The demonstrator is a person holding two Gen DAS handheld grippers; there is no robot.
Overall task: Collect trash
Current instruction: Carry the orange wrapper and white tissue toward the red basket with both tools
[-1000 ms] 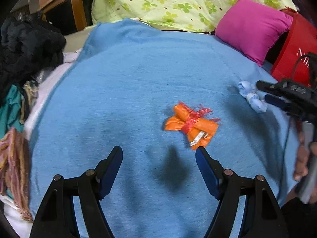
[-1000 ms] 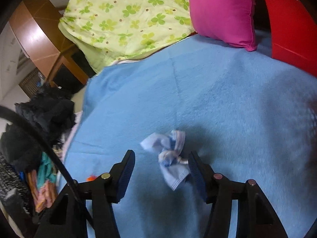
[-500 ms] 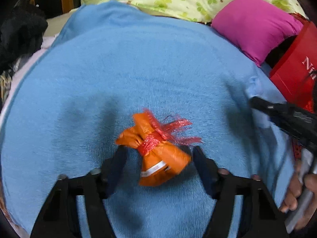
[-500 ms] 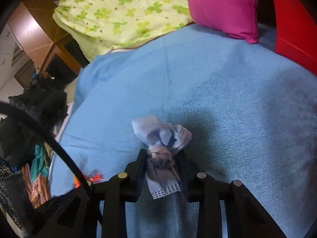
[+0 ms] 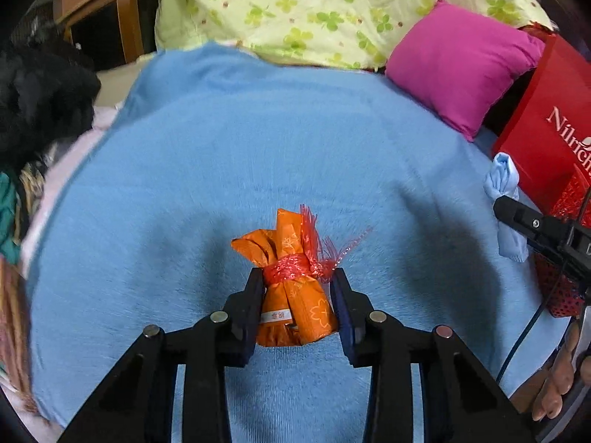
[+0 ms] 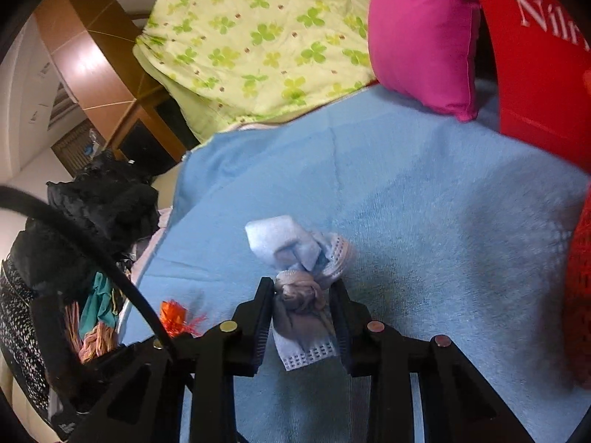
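Observation:
An orange wrapper bundle (image 5: 291,243) tied with red mesh sits between the pads of my left gripper (image 5: 296,277). Its jaws are closing and press on the bundle's lower half, just above the blue blanket (image 5: 258,129). In the right wrist view a knotted pale blue face mask (image 6: 291,243) is pinched at its knot by my right gripper (image 6: 301,288), which is shut on it. The mask (image 5: 504,184) also shows at the right edge of the left wrist view. The orange bundle (image 6: 171,313) peeks out at lower left of the right wrist view.
A red paper bag (image 5: 546,122) stands at the right, beside a pink cushion (image 5: 461,62). A green clover quilt (image 5: 314,7) lies at the back. Dark clothing (image 5: 37,99) is piled off the blanket's left edge. A person's hand (image 5: 554,387) shows at lower right.
Both grippers came forward over their items and closed on them: the left on the orange bundle, the right on the mask. Both items now sit slightly higher over the blanket.

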